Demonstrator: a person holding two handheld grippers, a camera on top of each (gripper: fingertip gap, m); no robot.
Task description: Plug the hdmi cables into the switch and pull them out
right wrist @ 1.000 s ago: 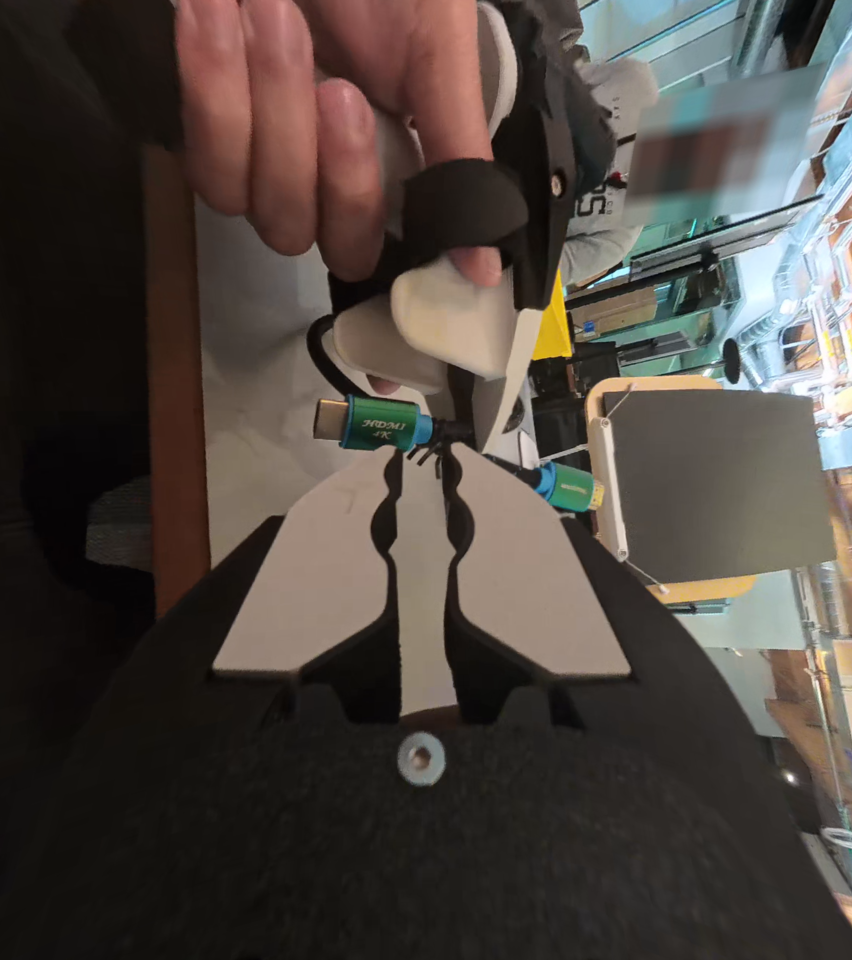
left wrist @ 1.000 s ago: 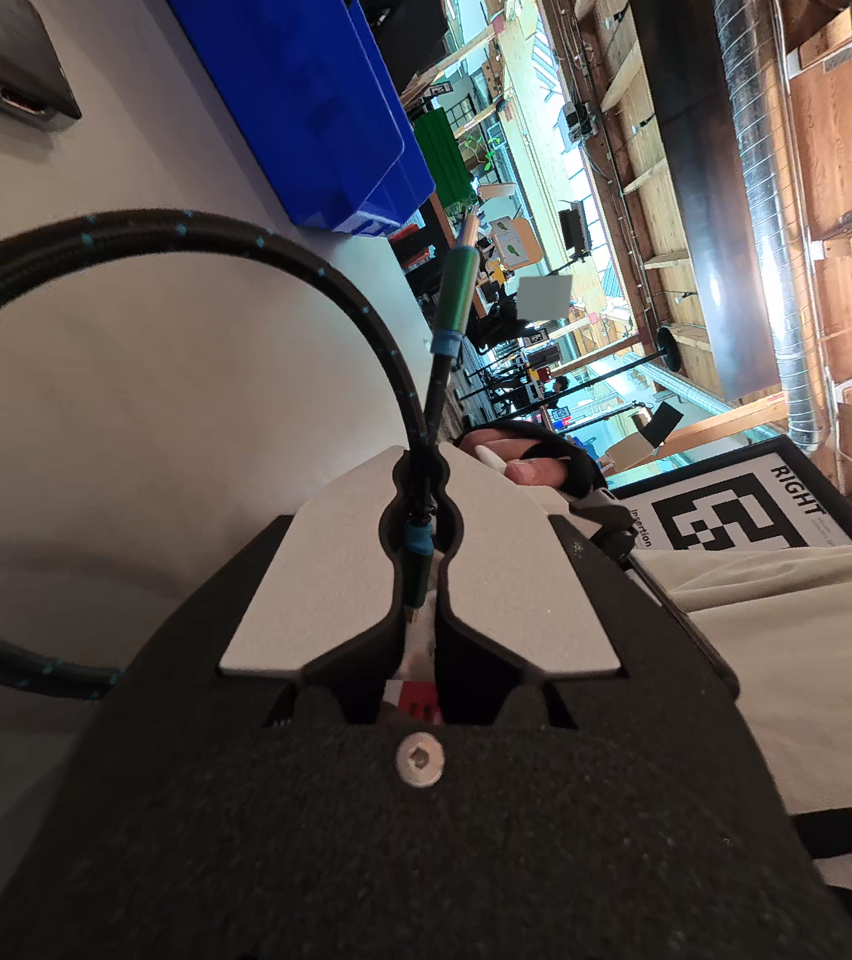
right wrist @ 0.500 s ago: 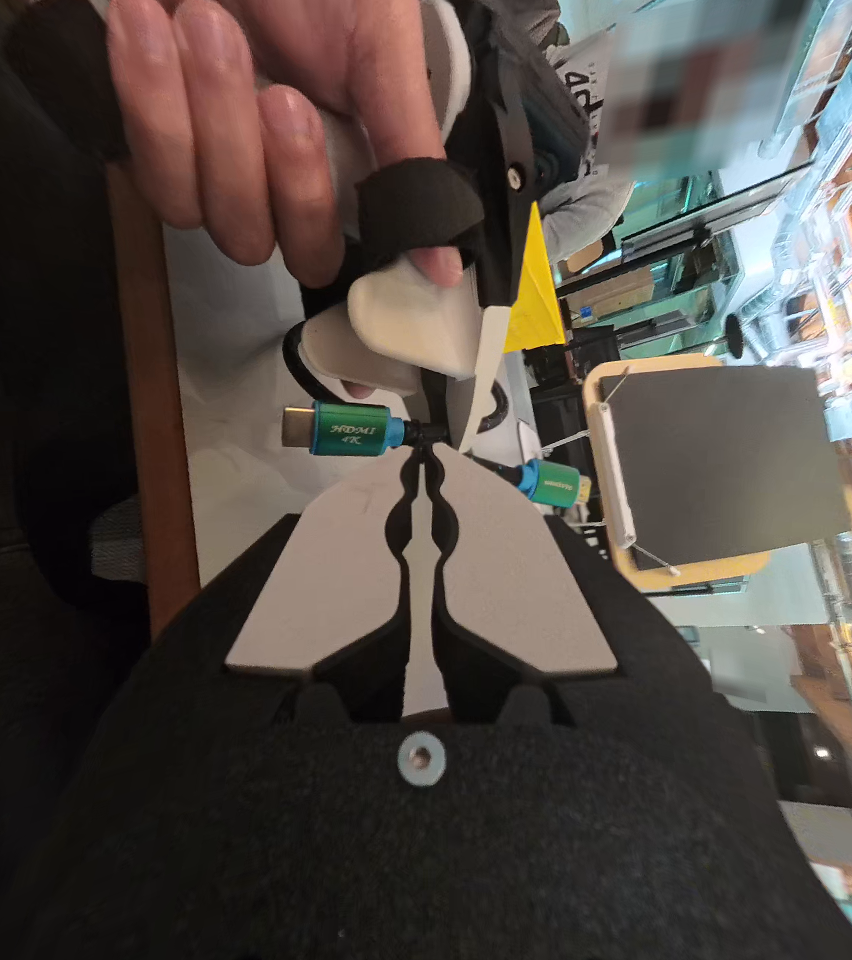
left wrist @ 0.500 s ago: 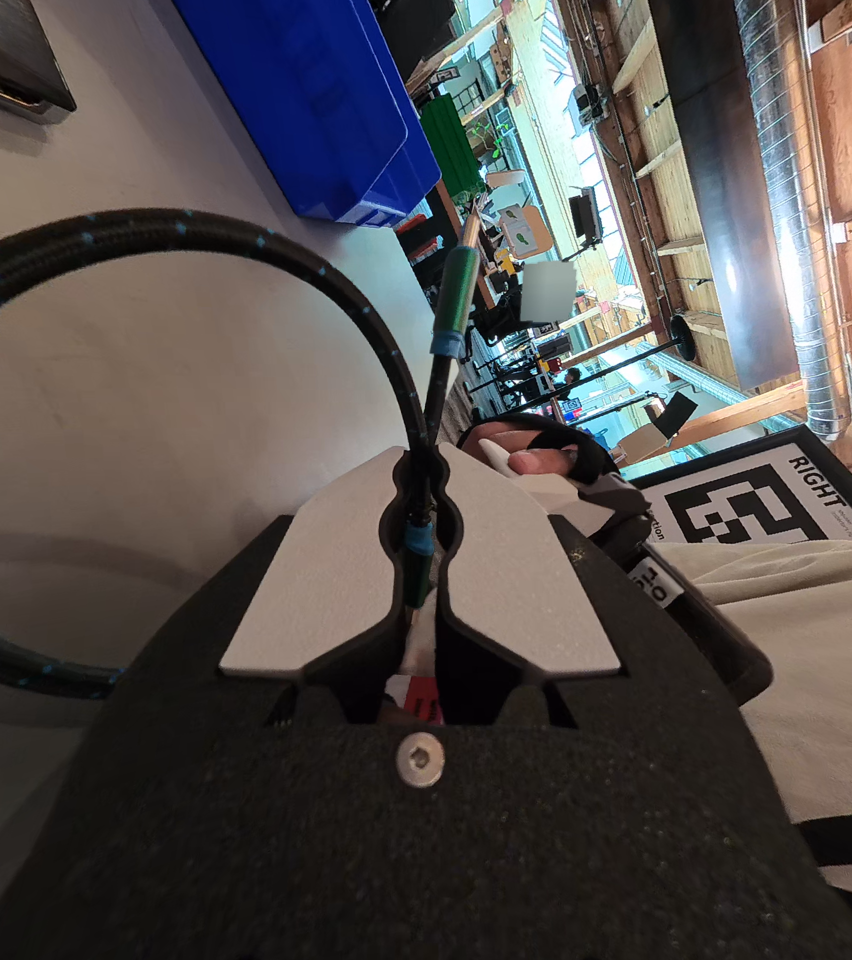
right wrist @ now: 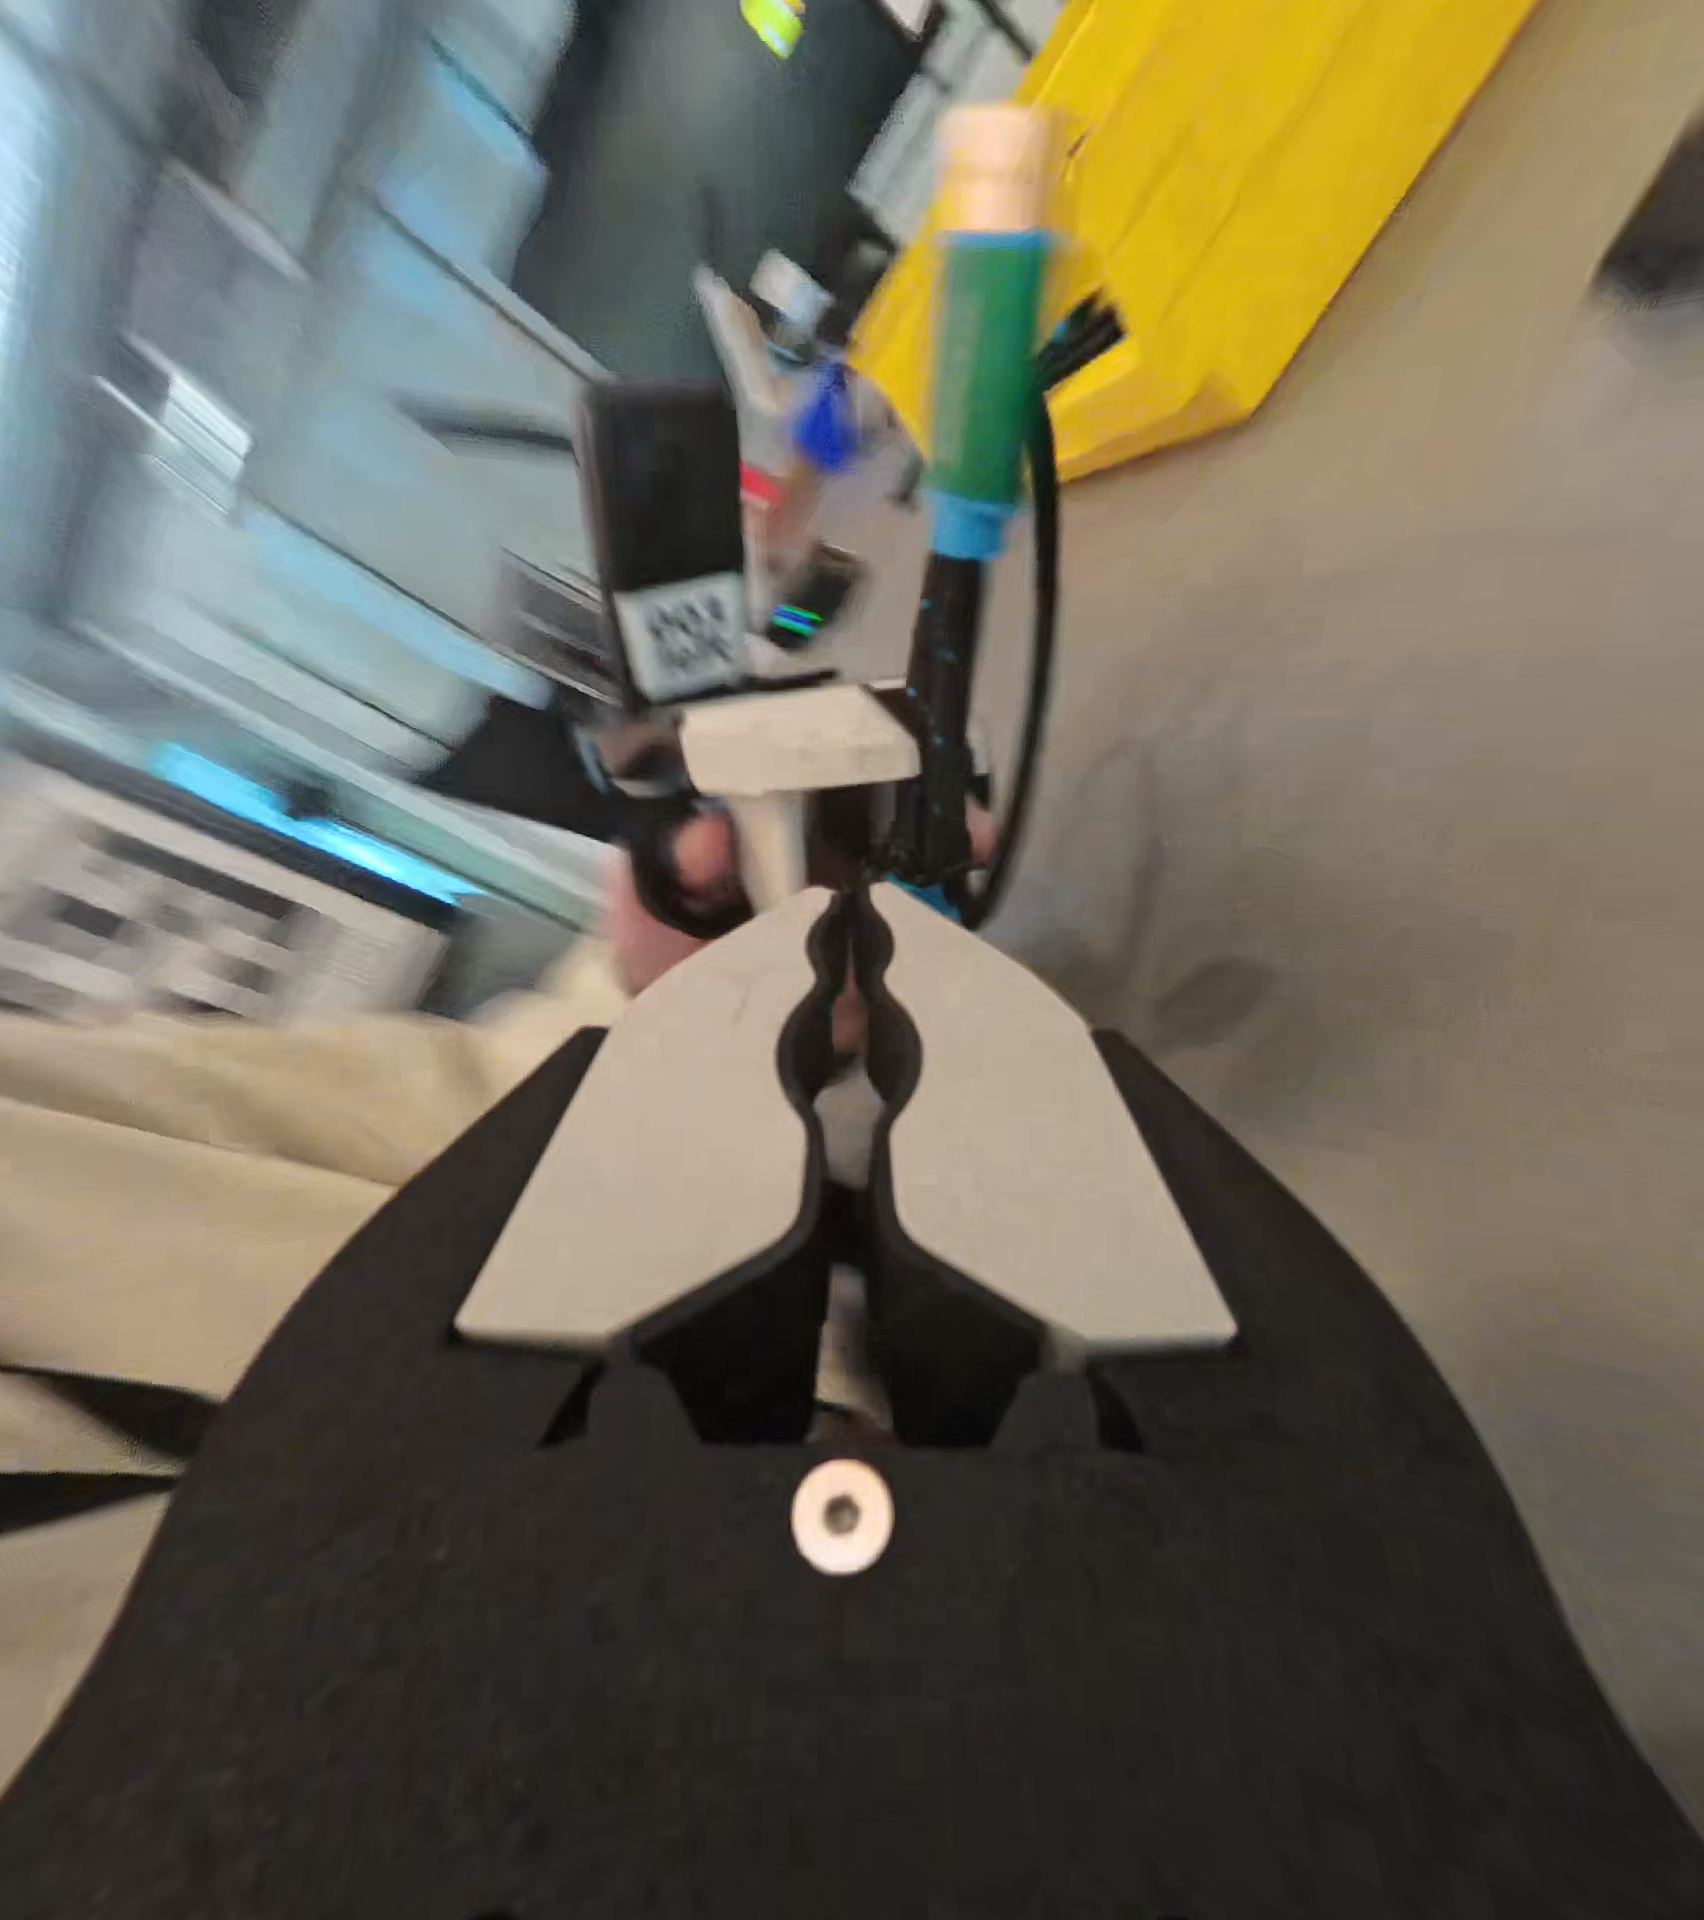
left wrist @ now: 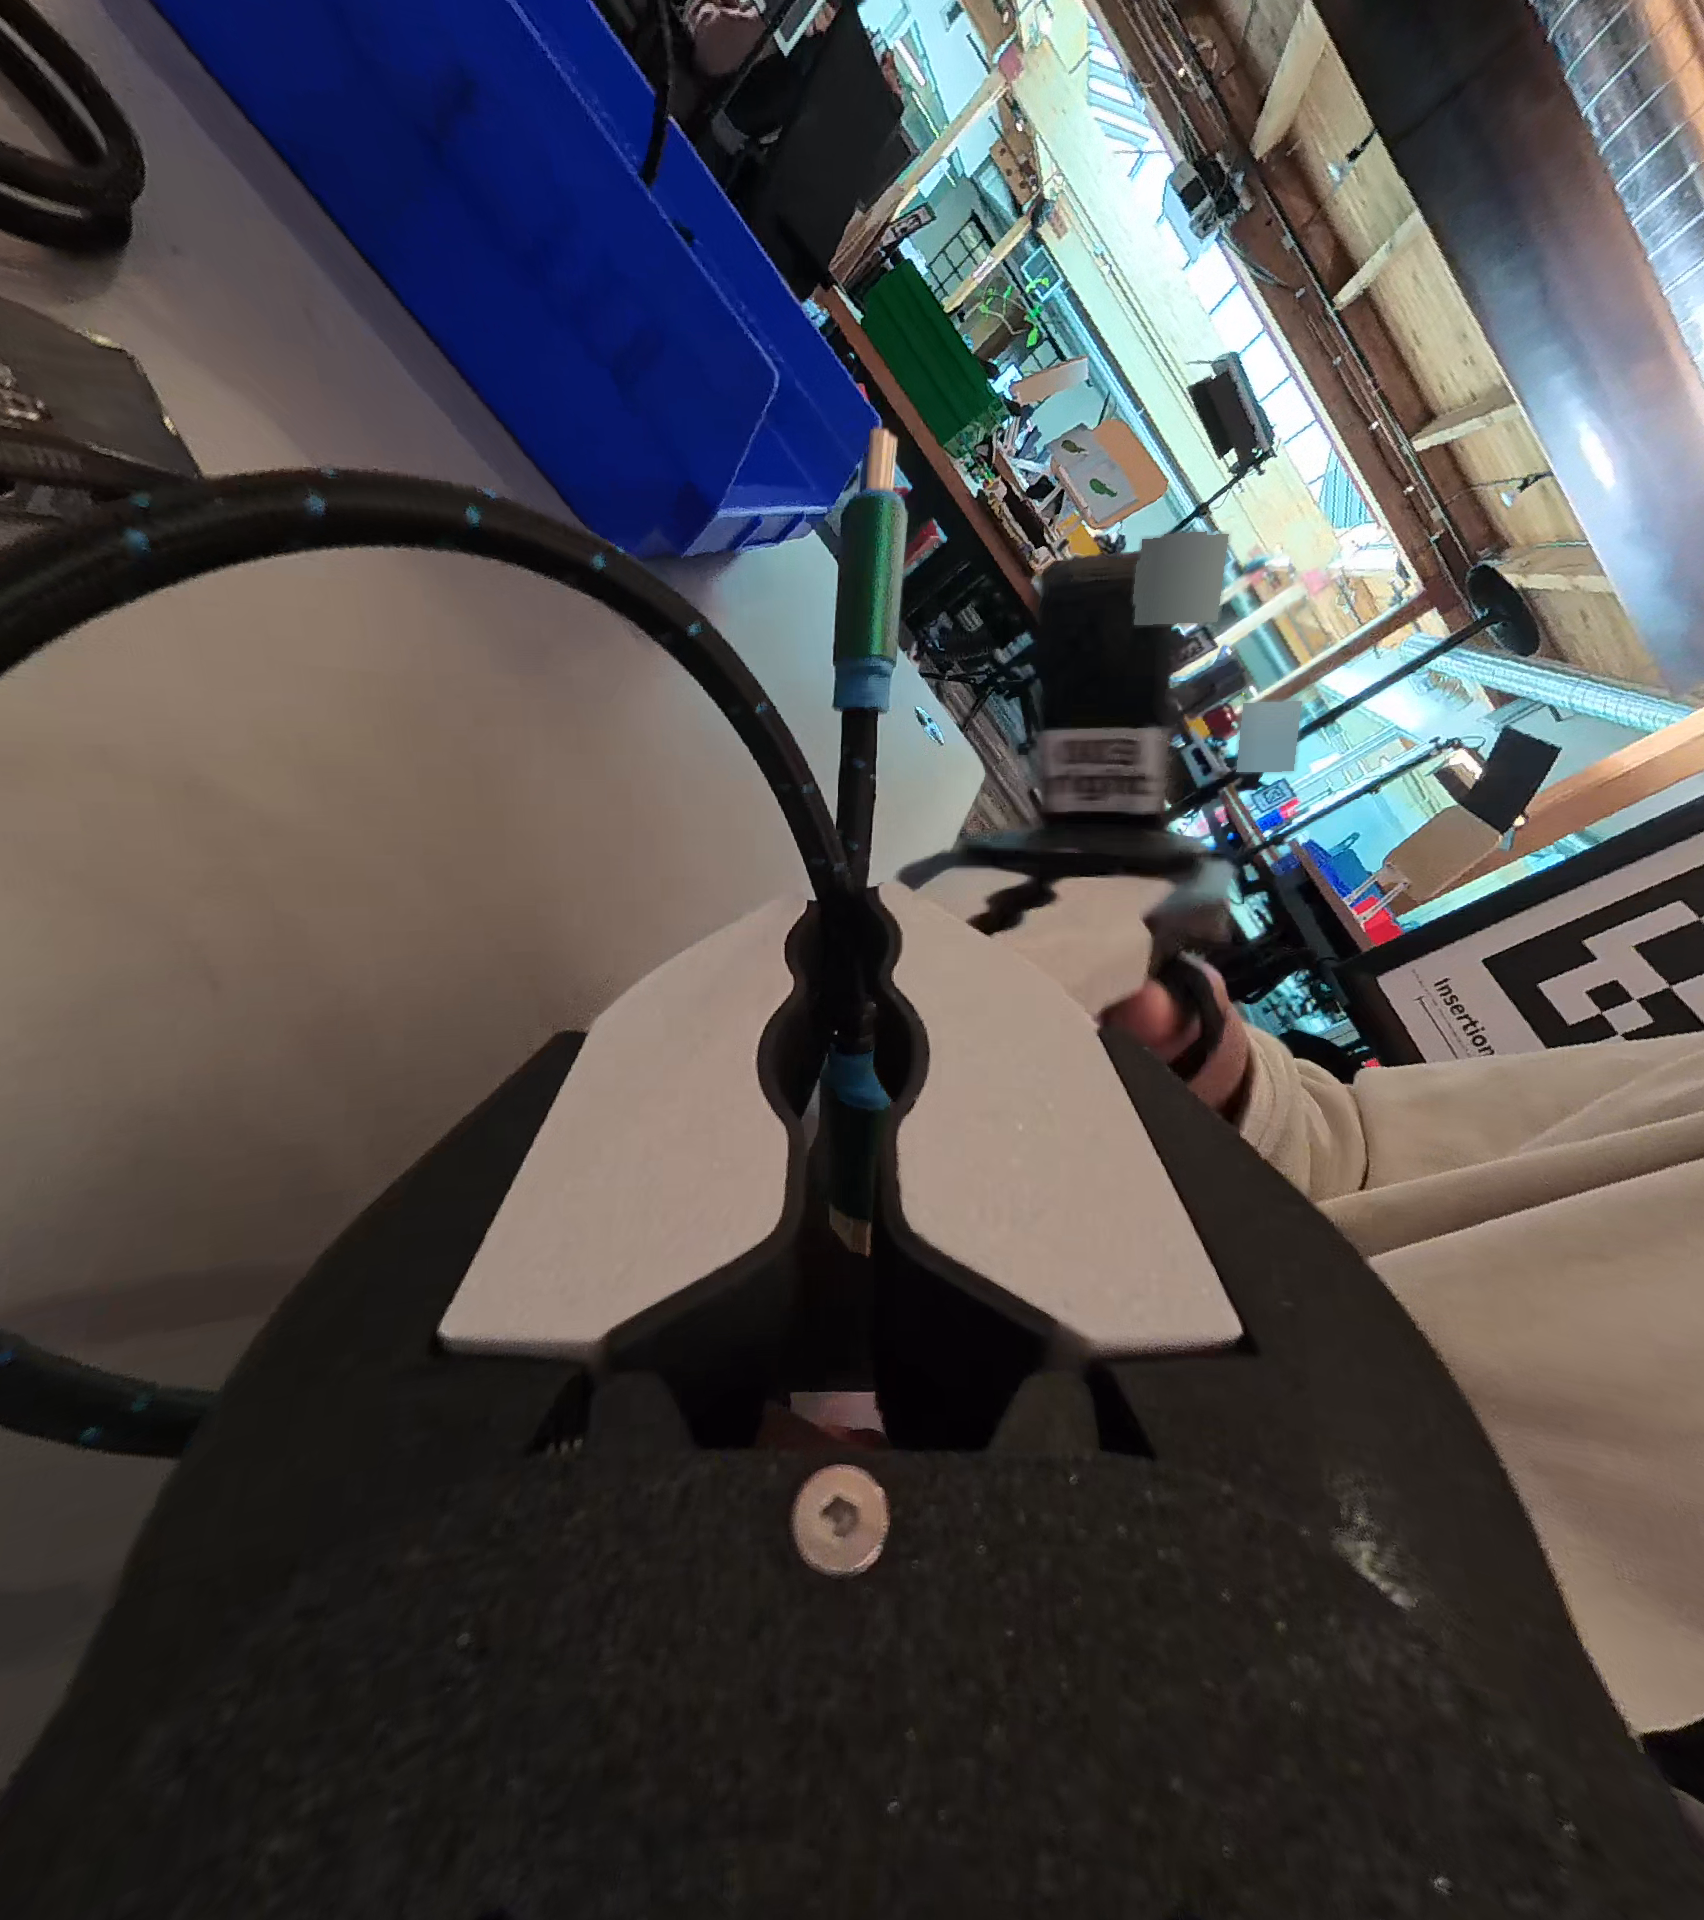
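My left gripper (left wrist: 848,914) is shut on a black braided HDMI cable (left wrist: 412,499) that loops off to the left. One green plug (left wrist: 869,582) sticks up past the fingertips. A second green plug (left wrist: 853,1164) lies back between the fingers. The black switch (left wrist: 6,447) lies on the table at the far left. My right gripper (right wrist: 850,902) is shut, its tips pinching a thin black tie (right wrist: 1040,675) at the cable just below the green plug (right wrist: 988,364). The right wrist view is blurred. The right gripper (left wrist: 1056,914) shows just right of my left fingertips.
A blue bin (left wrist: 536,239) stands behind the cable, and another coiled black cable (left wrist: 17,177) lies at top left. A yellow sheet (right wrist: 1243,208) lies on the table. A framed marker board (left wrist: 1606,966) and a cream sleeve (left wrist: 1554,1195) are at right.
The right gripper has closed at the cable's neck and swung round fast, now standing beside my left fingertips. The left gripper has shifted, so more of the switch shows; its grip is unchanged.
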